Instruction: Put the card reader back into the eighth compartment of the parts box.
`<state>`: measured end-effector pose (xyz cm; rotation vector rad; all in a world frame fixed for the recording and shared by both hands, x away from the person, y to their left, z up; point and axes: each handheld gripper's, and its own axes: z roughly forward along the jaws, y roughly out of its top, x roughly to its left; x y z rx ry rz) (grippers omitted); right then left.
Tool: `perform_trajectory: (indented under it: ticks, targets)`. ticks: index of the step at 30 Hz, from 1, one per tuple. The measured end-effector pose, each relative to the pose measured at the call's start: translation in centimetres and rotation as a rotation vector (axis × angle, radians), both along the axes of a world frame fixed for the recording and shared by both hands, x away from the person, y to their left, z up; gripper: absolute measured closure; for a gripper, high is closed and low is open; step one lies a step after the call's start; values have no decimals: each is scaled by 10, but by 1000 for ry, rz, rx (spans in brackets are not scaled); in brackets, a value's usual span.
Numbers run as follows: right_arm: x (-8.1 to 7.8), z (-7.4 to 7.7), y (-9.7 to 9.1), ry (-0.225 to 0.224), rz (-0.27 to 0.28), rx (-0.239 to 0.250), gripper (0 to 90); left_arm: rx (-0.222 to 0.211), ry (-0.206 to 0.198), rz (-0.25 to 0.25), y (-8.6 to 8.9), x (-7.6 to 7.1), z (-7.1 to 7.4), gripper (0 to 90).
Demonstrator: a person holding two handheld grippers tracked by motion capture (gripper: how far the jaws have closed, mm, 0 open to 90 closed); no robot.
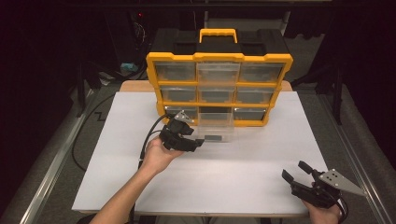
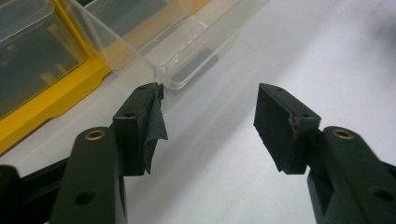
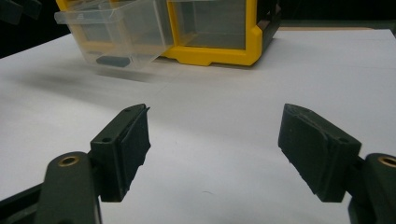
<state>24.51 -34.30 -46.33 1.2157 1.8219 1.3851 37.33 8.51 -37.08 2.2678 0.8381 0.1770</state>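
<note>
While dark all round, white table (image 1: 243, 186) under yellow organizer (image 1: 219, 88), left claw (image 1: 198, 141) and right claw (image 1: 295, 171) agape, empty.

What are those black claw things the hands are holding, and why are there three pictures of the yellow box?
Those are grabbing tools. A person holds one in each hand: the left gripper and the right gripper. Each has two black fingers that squeeze together to pick things up. Right now both are open and hold nothing.

One picture comes from a camera high above the white table. The other two come from small cameras riding on each tool, looking out between its fingers.

The yellow box is a cabinet of little clear drawers. One clear drawer in the bottom row is pulled out, with a small dark thing inside it. The left gripper is right beside it.
</note>
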Motion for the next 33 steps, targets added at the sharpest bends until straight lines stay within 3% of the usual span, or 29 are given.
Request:
perform_trajectory:
  ticks: [18,33]
  targets:
    - [0,0,0,1,0,-1,252,-21,-10,39,22,-5,-6,415]
    - [0,0,1,4,-1,-3,252,-84,-38,115,55,-16,-19,403]
